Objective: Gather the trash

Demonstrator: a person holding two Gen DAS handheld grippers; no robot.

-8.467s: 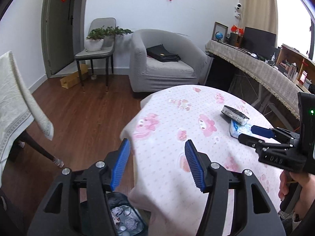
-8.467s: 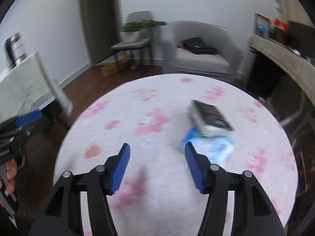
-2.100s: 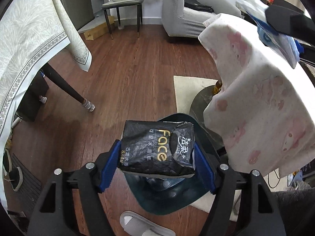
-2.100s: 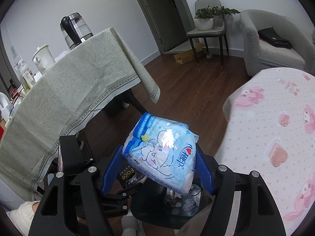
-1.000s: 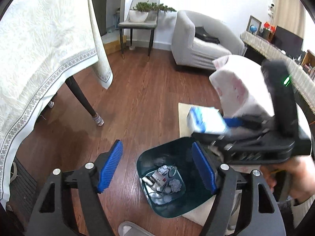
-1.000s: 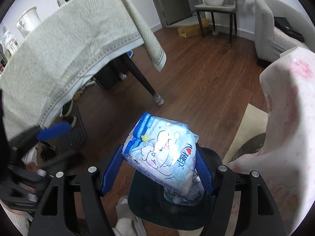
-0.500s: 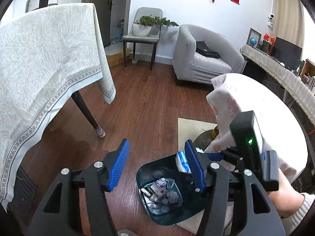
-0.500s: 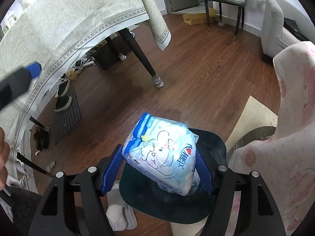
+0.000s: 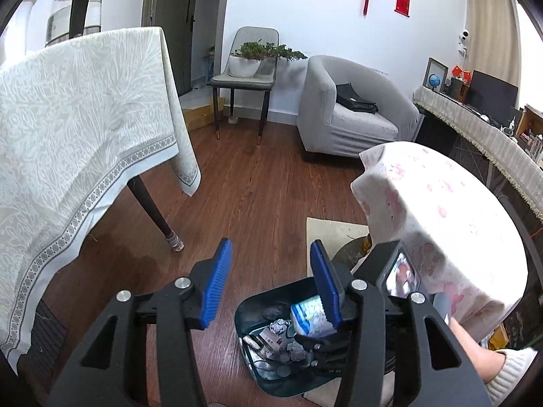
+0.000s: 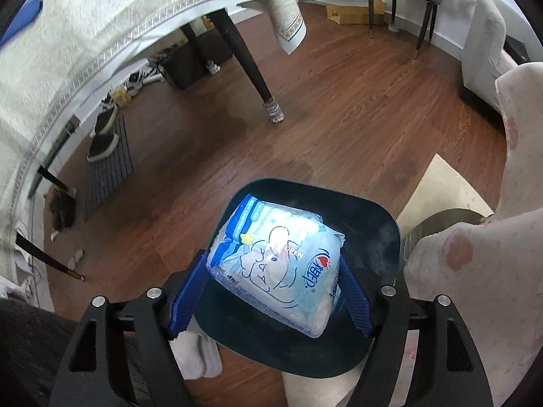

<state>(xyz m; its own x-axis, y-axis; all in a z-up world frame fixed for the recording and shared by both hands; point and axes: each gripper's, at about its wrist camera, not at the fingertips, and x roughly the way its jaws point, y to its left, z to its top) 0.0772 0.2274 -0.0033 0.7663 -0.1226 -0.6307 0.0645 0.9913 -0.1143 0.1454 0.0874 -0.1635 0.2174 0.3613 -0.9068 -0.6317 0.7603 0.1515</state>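
Tissue pack (image 10: 275, 264), blue and white, sits clamped between the blue pads of the right claw (image 10: 271, 291) directly above the dark bin (image 10: 370, 217) on the wooden floor. Left claw (image 9: 271, 281) hangs spread and empty above the bin's crumpled paper (image 9: 280, 326).

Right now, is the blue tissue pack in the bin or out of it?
Out. The right hand-held gripper holds the blue tissue pack just above the dark bin, not released.

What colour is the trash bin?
Dark teal trash bin, clearest in the right wrist view.
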